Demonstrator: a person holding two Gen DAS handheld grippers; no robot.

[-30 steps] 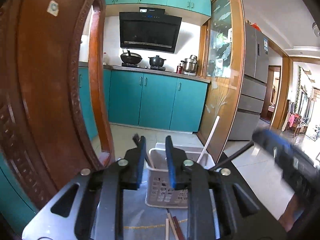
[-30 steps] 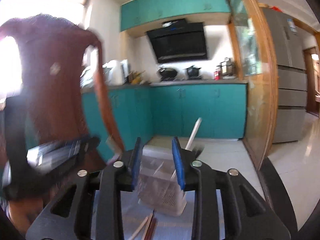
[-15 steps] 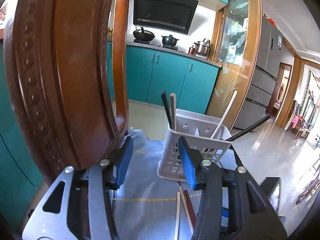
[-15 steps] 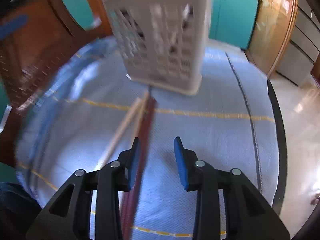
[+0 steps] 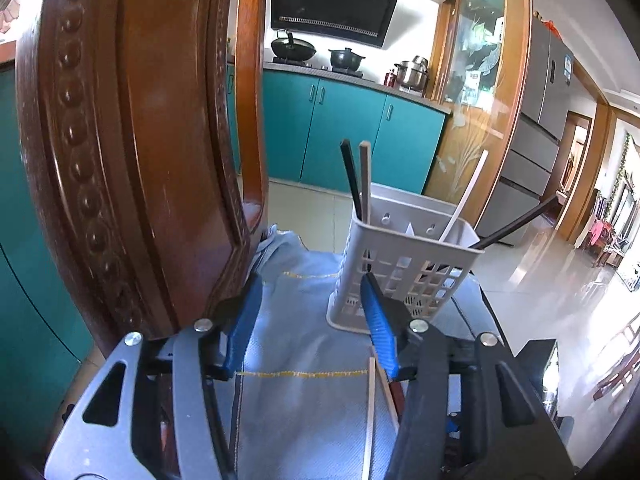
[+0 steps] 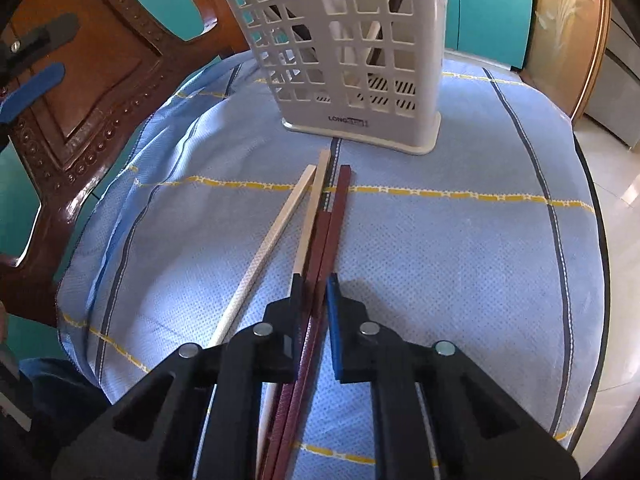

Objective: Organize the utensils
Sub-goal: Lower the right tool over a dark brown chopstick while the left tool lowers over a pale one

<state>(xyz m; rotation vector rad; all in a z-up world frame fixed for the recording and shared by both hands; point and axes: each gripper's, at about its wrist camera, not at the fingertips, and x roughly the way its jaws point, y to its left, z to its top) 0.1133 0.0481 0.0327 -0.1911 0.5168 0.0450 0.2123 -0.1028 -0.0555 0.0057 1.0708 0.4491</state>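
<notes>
A white slotted utensil basket [image 6: 352,52] stands on the blue cloth and holds several chopsticks; it also shows in the left wrist view [image 5: 404,268]. Two dark red chopsticks [image 6: 332,216] and two pale wooden chopsticks [image 6: 276,232] lie in front of it, pointing at it. My right gripper [image 6: 314,288] is low on the cloth, its jaws narrowed around the dark red chopsticks. My left gripper [image 5: 310,304] is open and empty, held above the cloth to the left of the basket. The pale chopsticks [image 5: 370,408] show by its right finger.
A carved brown wooden chair back [image 5: 132,152] stands close on the left, also in the right wrist view [image 6: 80,92]. The blue cloth [image 6: 460,248] covers a round table whose edge falls off at the right. Teal kitchen cabinets [image 5: 344,140] are behind.
My right gripper swung down from level to the cloth, moved onto the dark red chopsticks and narrowed its jaws around them. My left gripper drew back, lowered slightly and opened wider.
</notes>
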